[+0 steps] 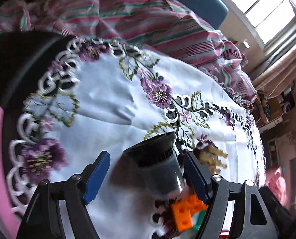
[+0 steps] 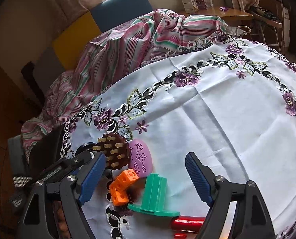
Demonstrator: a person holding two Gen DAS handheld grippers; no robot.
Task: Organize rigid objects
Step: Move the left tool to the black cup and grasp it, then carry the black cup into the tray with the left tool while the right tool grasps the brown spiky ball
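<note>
A black ribbed cylinder [image 1: 157,159] with a flared rim stands tilted on the white embroidered cloth [image 1: 108,103], between the fingers of my left gripper [image 1: 146,179]. The right pad [image 1: 195,179] lies against it and the left pad [image 1: 97,177] stands clear, so the gripper is open. Orange cube blocks [image 1: 182,213] and a brown peg disc [image 1: 207,155] lie just beyond. My right gripper [image 2: 146,177] hangs open over a green flanged piece [image 2: 155,195], beside the orange blocks [image 2: 122,187], a purple oval [image 2: 141,159], the brown peg disc [image 2: 112,151] and a red tube [image 2: 187,223].
A striped pink and green cloth [image 2: 128,39] is heaped at the table's far side, with a blue chair back [image 2: 122,8] behind it. The black table edge [image 1: 18,63] shows at the left. The left gripper's black body [image 2: 68,163] crowds the pile's left side.
</note>
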